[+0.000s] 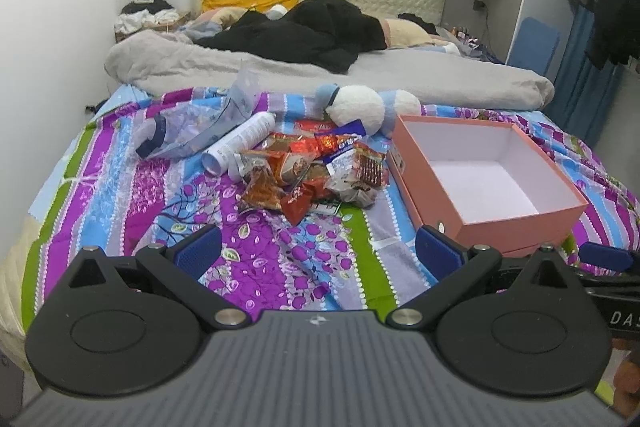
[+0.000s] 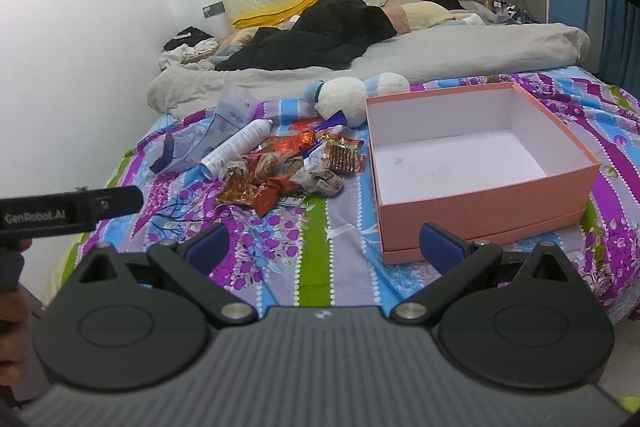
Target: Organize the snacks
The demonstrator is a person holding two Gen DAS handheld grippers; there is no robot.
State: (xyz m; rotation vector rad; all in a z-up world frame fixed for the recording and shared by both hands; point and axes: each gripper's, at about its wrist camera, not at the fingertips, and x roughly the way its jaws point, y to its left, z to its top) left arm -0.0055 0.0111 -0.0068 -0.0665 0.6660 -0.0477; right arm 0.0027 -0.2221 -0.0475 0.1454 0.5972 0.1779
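A pile of snack packets (image 1: 308, 171), mostly red and orange wrappers, lies on the patterned bedsheet; it also shows in the right wrist view (image 2: 292, 171). An open, empty salmon-pink box (image 1: 484, 179) with a white inside sits just right of the pile, seen too in the right wrist view (image 2: 472, 163). My left gripper (image 1: 318, 251) is open and empty, low over the sheet in front of the pile. My right gripper (image 2: 324, 245) is open and empty, in front of the box's near left corner.
A white spray can (image 1: 240, 143) and a clear plastic bag (image 1: 192, 123) lie left of the pile. A white and blue plush toy (image 1: 360, 107) sits behind it. A grey blanket (image 1: 320, 71) and black clothes (image 1: 304, 31) cover the far bed. The left gripper's body (image 2: 72, 211) shows at the left edge of the right wrist view.
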